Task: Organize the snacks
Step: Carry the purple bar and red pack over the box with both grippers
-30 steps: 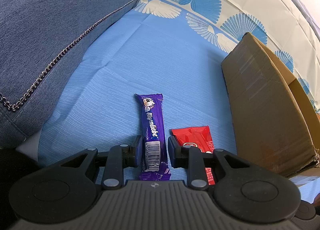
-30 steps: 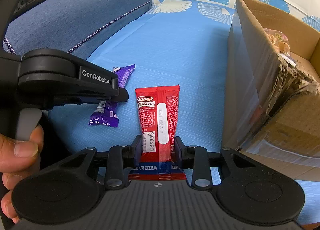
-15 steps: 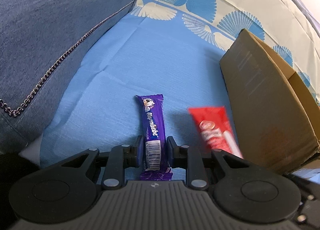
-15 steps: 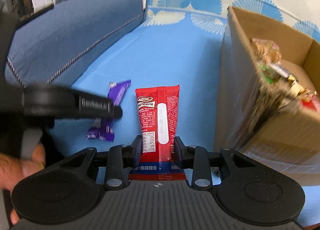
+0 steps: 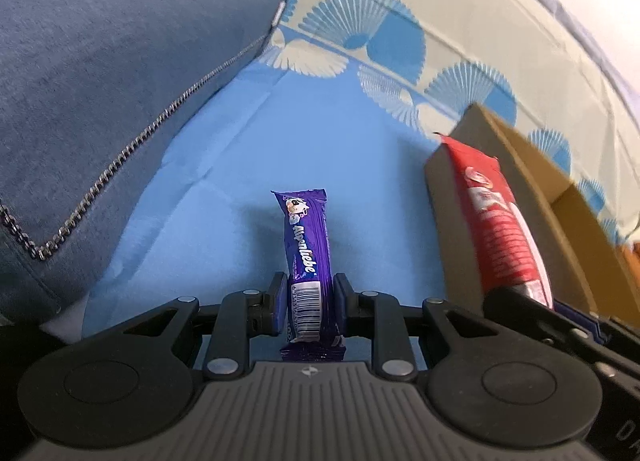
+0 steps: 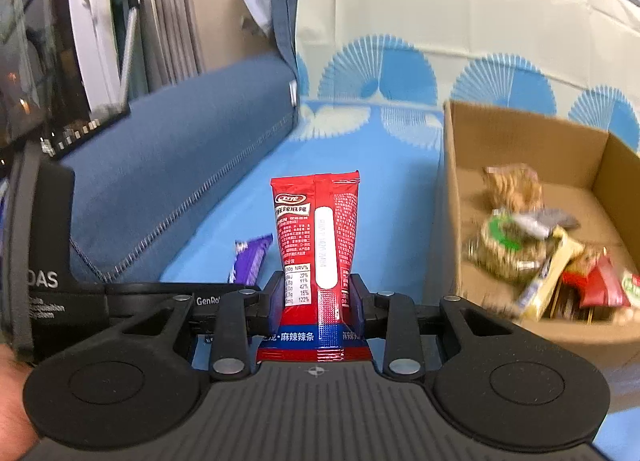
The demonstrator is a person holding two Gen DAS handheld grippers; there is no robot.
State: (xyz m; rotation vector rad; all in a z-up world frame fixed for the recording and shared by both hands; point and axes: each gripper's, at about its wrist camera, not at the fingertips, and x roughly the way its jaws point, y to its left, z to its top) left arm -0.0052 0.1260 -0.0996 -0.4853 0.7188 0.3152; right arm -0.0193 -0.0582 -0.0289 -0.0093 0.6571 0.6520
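My left gripper [image 5: 308, 307] is shut on a purple Alpenliebe candy bar [image 5: 306, 249] and holds it above the blue sheet. My right gripper [image 6: 316, 301] is shut on a red spicy-strip snack packet [image 6: 318, 237], lifted off the sheet. The red packet also shows at the right of the left wrist view [image 5: 500, 229], in front of the cardboard box [image 5: 452, 197]. The purple bar shows in the right wrist view [image 6: 250, 261], just left of the red packet. The open box [image 6: 520, 133] stands to the right and holds several snacks [image 6: 520, 245].
A blue cushion [image 5: 100, 101] with a zipper seam runs along the left. The blue sheet [image 5: 320, 133] with a fan pattern covers the surface. The left gripper's black body [image 6: 52, 285] sits close at the left of the right wrist view.
Both grippers have risen from the sheet with their snacks. The left gripper closed on the purple bar. The red packet moved up and right toward the box, whose inside now shows.
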